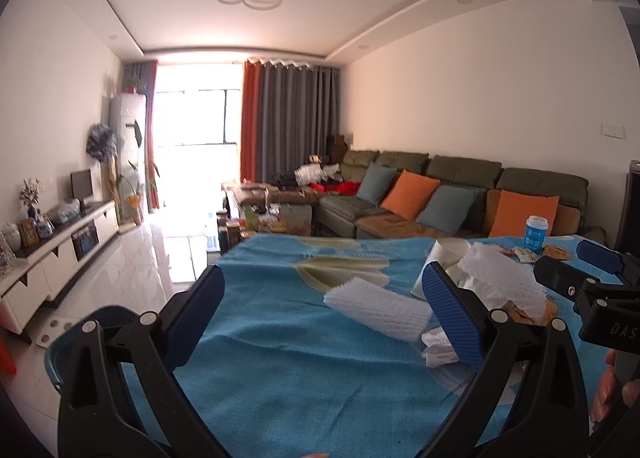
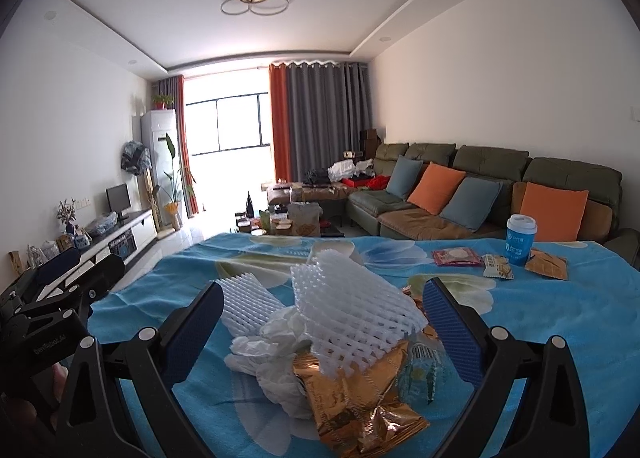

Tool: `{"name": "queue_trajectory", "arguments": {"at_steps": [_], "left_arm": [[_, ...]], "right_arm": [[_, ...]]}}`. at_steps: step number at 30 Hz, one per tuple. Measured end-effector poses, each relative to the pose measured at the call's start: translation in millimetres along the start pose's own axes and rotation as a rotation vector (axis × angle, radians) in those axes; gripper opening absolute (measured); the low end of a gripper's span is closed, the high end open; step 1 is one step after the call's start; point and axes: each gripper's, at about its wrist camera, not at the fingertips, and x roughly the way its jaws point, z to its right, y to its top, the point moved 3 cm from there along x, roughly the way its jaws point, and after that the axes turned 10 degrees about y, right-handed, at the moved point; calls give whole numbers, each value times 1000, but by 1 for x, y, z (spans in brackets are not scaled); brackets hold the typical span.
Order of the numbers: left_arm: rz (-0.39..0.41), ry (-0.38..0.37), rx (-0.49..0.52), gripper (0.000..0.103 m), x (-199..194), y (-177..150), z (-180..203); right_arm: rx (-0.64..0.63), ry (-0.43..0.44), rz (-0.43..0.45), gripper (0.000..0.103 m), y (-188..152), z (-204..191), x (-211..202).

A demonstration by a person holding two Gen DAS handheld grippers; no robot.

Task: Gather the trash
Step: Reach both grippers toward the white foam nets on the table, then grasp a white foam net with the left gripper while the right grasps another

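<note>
Blue floral cloth (image 2: pixel 560 322) covers the table, trash scattered on it. Both tongs are spread wide, nothing between the pads.

Right gripper (image 2: pixel 332 322) hangs low over the main pile — pads flank it at 9 and 3 o'clock, no contact visible. Pile contents: white foam net sleeve (image 2: pixel 352 306) on top, gold foil wrapper (image 2: pixel 360 398) under it at 6 o'clock, crumpled white tissue (image 2: pixel 276 350) at 8 o'clock, a clear printed wrapper (image 2: pixel 420 370) at 4 o'clock. A second foam net (image 2: pixel 248 302) lies just beside the pile at 10 o'clock, close to the left-hand pad.

Left gripper (image 1: pixel 328 314) sits off to the side over bare cloth; that second foam net (image 1: pixel 380 310) lies between its pads, nearer the right one, untouched. Fingers of a hand (image 1: pixel 612 390) show at the right edge of the left wrist view, on the right tool's handle.

Far side of the table, roughly 1–2 o'clock from the right gripper: blue paper cup with white lid (image 2: pixel 520 242) upright, pink snack packet (image 2: pixel 456 258), a small biscuit wrapper (image 2: pixel 498 266) and a brown packet (image 2: pixel 548 268) around the cup's base.

Green sofa (image 2: pixel 492 161) with orange and grey cushions behind the table.
</note>
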Motion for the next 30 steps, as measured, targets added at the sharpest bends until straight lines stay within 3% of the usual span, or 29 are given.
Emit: {"name": "queue_trajectory", "arguments": {"at_steps": [4, 9, 12, 14, 18, 19, 24, 27, 29, 30], "left_arm": [[-114, -51, 26, 97, 27, -4, 2], [-216, -135, 75, 97, 66, -14, 15], [-322, -168, 115, 96, 95, -28, 27], [-374, -191, 114, 88, 111, -37, 35], [-494, -278, 61, 82, 135, -51, 46], [-536, -310, 34, 79, 139, -53, 49], [-677, -413, -48, 60, 158, -62, 60], [-711, -440, -87, 43, 168, -64, 63], [-732, -452, -106, 26, 172, -64, 63], [-741, -458, -115, 25, 176, -66, 64]], "right_arm": [[4, -7, -58, 95, -3, 7, 11], [17, -14, -140, 82, -10, 17, 28], [19, -15, -172, 78, -14, 23, 36], [19, -11, -199, 74, -17, 26, 41], [27, 4, -221, 63, -20, 30, 46], [30, 9, -222, 61, -20, 31, 47], [32, 46, -229, 35, -20, 32, 48], [38, 54, -225, 25, -19, 34, 47], [44, 60, -220, 21, -17, 36, 47], [44, 63, -215, 20, -15, 36, 45]]}}
